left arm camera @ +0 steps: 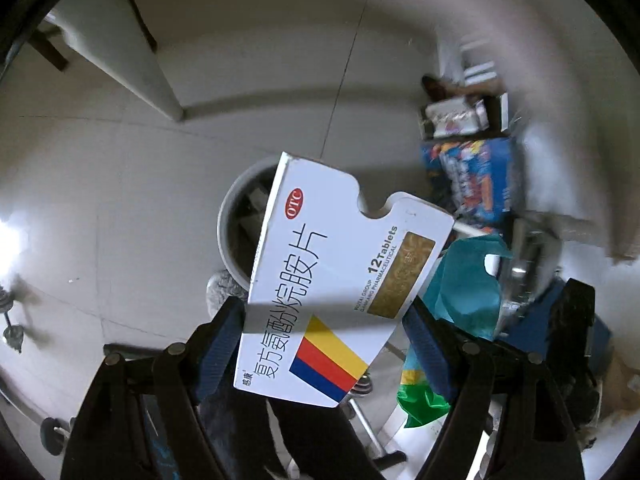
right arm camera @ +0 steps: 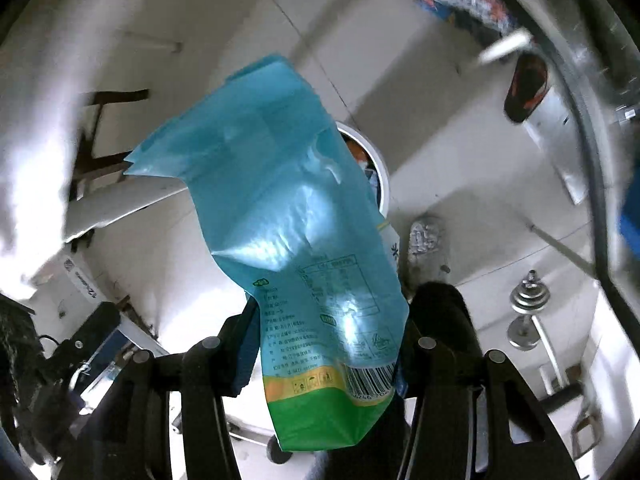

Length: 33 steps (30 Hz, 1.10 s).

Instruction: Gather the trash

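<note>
tiled floor, one bin, one box, one bag

Pale tiled floor, crossed by thin grout lines. At centre, standing on it, a round white bin, open-topped with dark contents. At 2 o'clock of the bin, a heap of colourful packages blurred against the wall. At 8 o'clock near the frame edge, a small dumbbell. In the right wrist view, the same floor carrying the bin, a crumpled silver wrapper just beside it at 5 o'clock, and a plated dumbbell farther toward 4 o'clock.
</note>
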Motion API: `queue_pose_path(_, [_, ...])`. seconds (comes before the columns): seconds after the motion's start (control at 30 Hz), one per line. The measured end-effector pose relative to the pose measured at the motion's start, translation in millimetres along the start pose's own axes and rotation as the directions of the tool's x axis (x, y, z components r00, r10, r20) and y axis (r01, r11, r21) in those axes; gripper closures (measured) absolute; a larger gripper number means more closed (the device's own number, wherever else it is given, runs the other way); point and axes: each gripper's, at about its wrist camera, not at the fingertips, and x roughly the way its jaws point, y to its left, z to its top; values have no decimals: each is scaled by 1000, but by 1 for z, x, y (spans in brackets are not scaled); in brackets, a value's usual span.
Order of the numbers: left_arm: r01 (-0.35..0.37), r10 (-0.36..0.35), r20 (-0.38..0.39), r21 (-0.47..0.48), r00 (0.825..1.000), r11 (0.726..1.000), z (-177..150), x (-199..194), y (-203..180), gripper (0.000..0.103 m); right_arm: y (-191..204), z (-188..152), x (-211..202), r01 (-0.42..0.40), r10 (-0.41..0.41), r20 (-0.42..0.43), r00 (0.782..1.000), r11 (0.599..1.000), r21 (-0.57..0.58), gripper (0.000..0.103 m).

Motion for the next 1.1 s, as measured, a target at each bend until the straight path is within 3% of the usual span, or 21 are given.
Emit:
queue_pose_path(0.1, [-31, 29, -59, -26, 998, 999, 27, 65, 18, 23, -12, 37, 55, 8, -8, -27, 1000, 1000, 12, 49])
queue_pose_path(0.27, [-1, -6, -100, -69, 995, 998, 38, 122, 42, 20, -15, 71, 122, 39, -41, -53, 998, 999, -29, 48])
queue_pose_path(0.33, [-12, 5, -107, -69, 994, 998, 37, 131, 48, 0, -13, 81, 143, 40, -42, -65, 997, 999, -33, 43])
queue_pose_path(0.37, [-19, 12, -107, -64, 994, 998, 35, 132, 53, 0, -14, 85, 151, 37, -40, -73, 997, 999, -30, 40])
queue_pose_path(0.5, [-61, 57, -92, -46, 994, 997, 22, 119, 69, 0, -12, 91, 166, -16, 14, -82, 997, 999, -33, 3])
queue_pose_path(0.67, [-166, 166, 4, 1, 986, 986, 3, 91, 67, 0, -4, 82, 162, -60, 51, -105, 993, 995, -85, 0])
queue_pose_path(0.8, [-291, 281, 121, 70, 952, 954, -19, 57, 48, 0, 3, 58, 144, 83, -88, -15, 996, 974, -211, 0])
queue_pose_path(0.87, [-313, 297, 154, 90, 942, 946, -30, 42, 38, 0, 16, 44, 126, 163, -157, 47, 987, 952, -260, 0])
queue_pose_path(1.1, [-322, 294, 206, 118, 933, 939, -72, -29, -7, 0, 33, -5, 38, 289, -236, 200, 951, 909, -301, 0])
